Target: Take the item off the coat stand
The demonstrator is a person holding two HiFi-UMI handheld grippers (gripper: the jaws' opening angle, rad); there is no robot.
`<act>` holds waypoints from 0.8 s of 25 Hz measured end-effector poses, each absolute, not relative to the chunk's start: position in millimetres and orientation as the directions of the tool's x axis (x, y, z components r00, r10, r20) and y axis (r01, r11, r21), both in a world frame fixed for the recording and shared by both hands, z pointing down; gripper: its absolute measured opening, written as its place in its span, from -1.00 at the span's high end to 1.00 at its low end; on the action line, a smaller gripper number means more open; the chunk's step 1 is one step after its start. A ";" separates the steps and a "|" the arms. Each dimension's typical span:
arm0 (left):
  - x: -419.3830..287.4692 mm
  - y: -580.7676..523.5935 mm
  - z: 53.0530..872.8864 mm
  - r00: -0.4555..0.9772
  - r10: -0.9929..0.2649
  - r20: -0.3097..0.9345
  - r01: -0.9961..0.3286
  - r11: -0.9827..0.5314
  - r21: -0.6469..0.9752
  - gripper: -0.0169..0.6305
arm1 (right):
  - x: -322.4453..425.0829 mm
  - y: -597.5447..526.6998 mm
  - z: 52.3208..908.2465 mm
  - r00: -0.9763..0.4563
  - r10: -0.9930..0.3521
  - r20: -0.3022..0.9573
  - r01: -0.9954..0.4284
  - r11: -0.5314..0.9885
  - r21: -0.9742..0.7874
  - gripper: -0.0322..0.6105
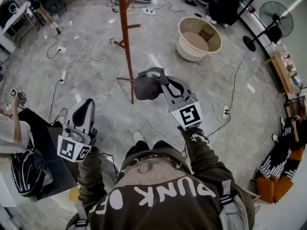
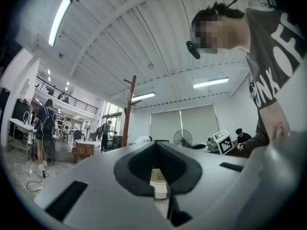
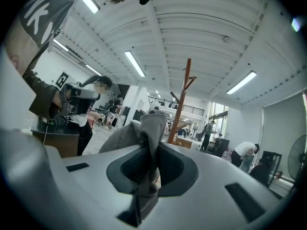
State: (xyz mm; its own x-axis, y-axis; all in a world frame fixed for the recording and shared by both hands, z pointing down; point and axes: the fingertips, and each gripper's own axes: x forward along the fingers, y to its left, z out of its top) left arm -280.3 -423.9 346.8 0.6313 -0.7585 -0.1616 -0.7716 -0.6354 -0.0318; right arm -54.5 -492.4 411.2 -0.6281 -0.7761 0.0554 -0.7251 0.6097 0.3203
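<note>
The brown wooden coat stand (image 1: 125, 32) rises from the stone floor ahead of me; it also shows as a pole with pegs in the right gripper view (image 3: 182, 99) and the left gripper view (image 2: 128, 110). A grey cap (image 1: 145, 86) hangs free of the stand, just to the right of the pole. My right gripper (image 1: 160, 79) is shut on it, and grey cloth (image 3: 140, 131) is pinched between the dark pads. My left gripper (image 1: 86, 105) is lower left, away from the stand, its tips meeting (image 2: 155, 144) with nothing held.
A round beige tub (image 1: 199, 37) stands on the floor right of the stand. Cables and power strips (image 1: 62, 75) trail over the floor. A floor fan (image 1: 273, 20) is at upper right. A dark desk with a backpack (image 1: 29, 171) is at lower left. People sit around the edges.
</note>
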 end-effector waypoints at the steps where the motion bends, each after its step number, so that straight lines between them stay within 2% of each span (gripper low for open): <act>1: -276.3 -421.7 346.9 0.635 -0.756 -0.158 -0.769 -0.638 -0.033 0.93 | -49.8 -487.7 409.7 -0.626 -0.778 0.051 -0.729 0.607 0.316 0.78; 9: -236.0 -391.1 341.6 0.634 -0.759 -0.149 -0.772 -0.634 -0.055 0.93 | -5.9 -450.8 407.0 -0.624 -0.780 0.039 -0.739 0.606 0.295 0.78; 20: -171.4 -288.0 343.9 0.571 -0.815 -0.099 -0.821 -0.565 -0.076 0.93 | 45.1 -373.9 399.2 -0.697 -0.717 -0.012 -0.692 0.669 0.273 0.79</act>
